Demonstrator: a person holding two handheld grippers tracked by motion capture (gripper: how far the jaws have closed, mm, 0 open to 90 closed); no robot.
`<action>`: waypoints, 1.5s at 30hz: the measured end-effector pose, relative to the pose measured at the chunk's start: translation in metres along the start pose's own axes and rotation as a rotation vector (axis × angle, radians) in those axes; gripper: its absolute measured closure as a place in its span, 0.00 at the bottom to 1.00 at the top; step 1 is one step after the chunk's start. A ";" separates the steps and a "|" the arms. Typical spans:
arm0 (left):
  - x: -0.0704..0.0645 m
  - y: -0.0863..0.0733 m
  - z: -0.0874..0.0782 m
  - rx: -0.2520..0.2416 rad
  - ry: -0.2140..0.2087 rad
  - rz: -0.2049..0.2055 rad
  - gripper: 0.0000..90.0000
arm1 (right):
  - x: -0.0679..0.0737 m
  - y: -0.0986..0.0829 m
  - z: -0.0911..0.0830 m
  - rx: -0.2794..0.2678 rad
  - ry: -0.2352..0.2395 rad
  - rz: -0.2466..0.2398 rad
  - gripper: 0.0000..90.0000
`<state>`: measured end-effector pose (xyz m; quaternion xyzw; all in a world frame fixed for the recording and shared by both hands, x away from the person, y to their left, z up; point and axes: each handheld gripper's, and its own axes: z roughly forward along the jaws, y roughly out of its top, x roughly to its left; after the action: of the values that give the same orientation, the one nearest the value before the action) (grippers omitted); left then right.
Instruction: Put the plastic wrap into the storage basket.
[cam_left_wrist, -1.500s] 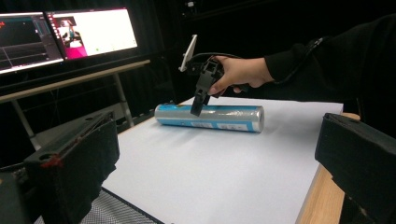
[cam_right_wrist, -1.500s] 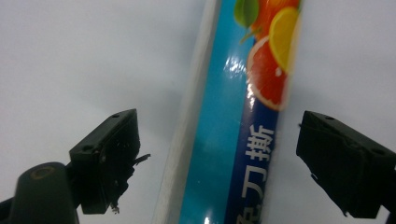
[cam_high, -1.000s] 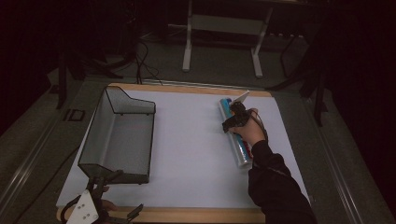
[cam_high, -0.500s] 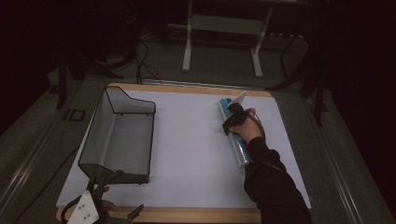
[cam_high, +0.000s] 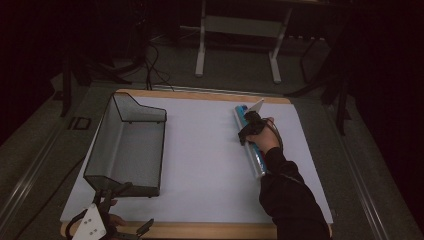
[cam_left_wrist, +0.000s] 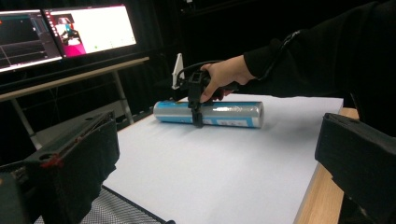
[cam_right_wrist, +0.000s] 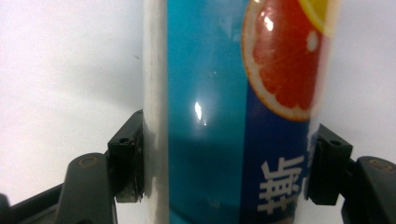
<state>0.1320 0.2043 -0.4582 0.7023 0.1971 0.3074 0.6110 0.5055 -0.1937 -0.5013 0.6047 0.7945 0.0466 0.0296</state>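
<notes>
Claw closing around a foil-wrapped roll

Right claw (cam_high: 246, 136) is reaching over the far right part of the white counter (cam_high: 200, 150), and its two black jaws are pressing against opposite sides of the roll (cam_high: 252, 147), clamping it across its width. The roll is lying flat on the counter, running from the far edge toward the person, with the claw gripping it in its farther half.

The right gripper view is giving what the high view cannot: the roll (cam_right_wrist: 233, 112) up close, silvery along one side, its label blue and teal with a sliced orange-red citrus fruit and white printed characters, and each jaw pad sitting flush against the wrapper.

The left gripper view is showing the same grip side-on: the right hand (cam_left_wrist: 224, 77) is arching over the roll (cam_left_wrist: 210, 113), the right claw (cam_left_wrist: 196, 116) is coming down across it, and the roll is resting on the counter surface. Two lit monitors (cam_left_wrist: 65, 32) are glowing behind.

Left claw (cam_high: 122, 210) is hovering at the near left corner of the counter, its jaws spread wide apart with nothing between them, just beside the near end of a black wire-mesh tray (cam_high: 127, 145). The roll is lying well apart from this claw, across the counter.
</notes>
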 end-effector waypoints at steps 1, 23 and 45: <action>0.000 0.000 0.000 0.000 0.000 0.000 0.01 | 0.000 -0.001 -0.002 -0.011 -0.008 -0.003 0.35; -0.001 0.000 0.001 0.005 0.004 0.004 0.01 | 0.011 -0.002 -0.064 -0.163 0.065 -0.011 0.35; -0.002 -0.001 0.004 0.018 0.009 -0.004 0.01 | 0.069 0.001 -0.125 -0.312 0.158 -0.078 0.35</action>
<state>0.1335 0.2008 -0.4597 0.7061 0.2042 0.3076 0.6043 0.4748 -0.1320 -0.3761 0.5558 0.8004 0.2155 0.0624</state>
